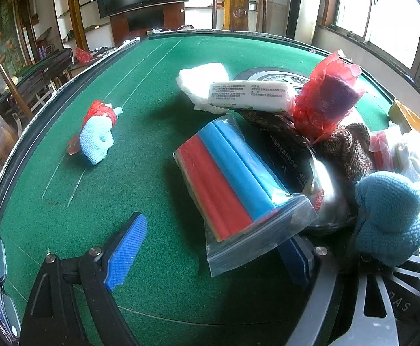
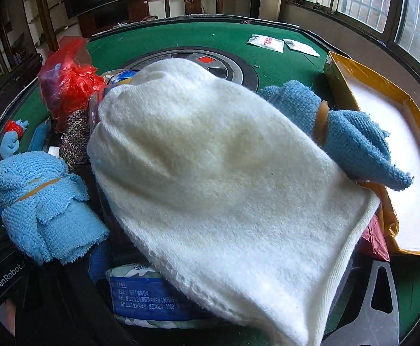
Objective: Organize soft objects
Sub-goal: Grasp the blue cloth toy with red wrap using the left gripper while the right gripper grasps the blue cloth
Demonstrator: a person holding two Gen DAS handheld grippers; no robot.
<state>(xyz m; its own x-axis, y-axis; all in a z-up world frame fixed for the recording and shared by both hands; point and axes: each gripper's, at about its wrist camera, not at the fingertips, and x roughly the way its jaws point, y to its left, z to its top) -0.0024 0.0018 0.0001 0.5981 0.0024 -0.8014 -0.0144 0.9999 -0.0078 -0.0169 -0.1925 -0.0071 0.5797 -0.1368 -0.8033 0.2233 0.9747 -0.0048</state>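
Note:
In the left wrist view my left gripper (image 1: 210, 255) is open, low over the green table (image 1: 140, 190). A zip bag of red and blue foam sheets (image 1: 233, 184) lies between its fingers, over the right one. A light blue knit toy with red plastic (image 1: 97, 132) lies to the left. A white tissue pack (image 1: 250, 95), a red plastic bag (image 1: 325, 98) and a blue knit cloth (image 1: 388, 216) are piled on the right. In the right wrist view a large white towel (image 2: 224, 178) covers my right gripper's fingertips. Blue cloth bundles lie left (image 2: 42, 201) and right (image 2: 351, 135).
An open yellow cardboard box (image 2: 394, 155) stands at the right edge of the table. A blue tissue pack (image 2: 149, 297) lies under the towel. Small white packets (image 2: 267, 43) lie at the far side. Wooden chairs, a TV and windows surround the table.

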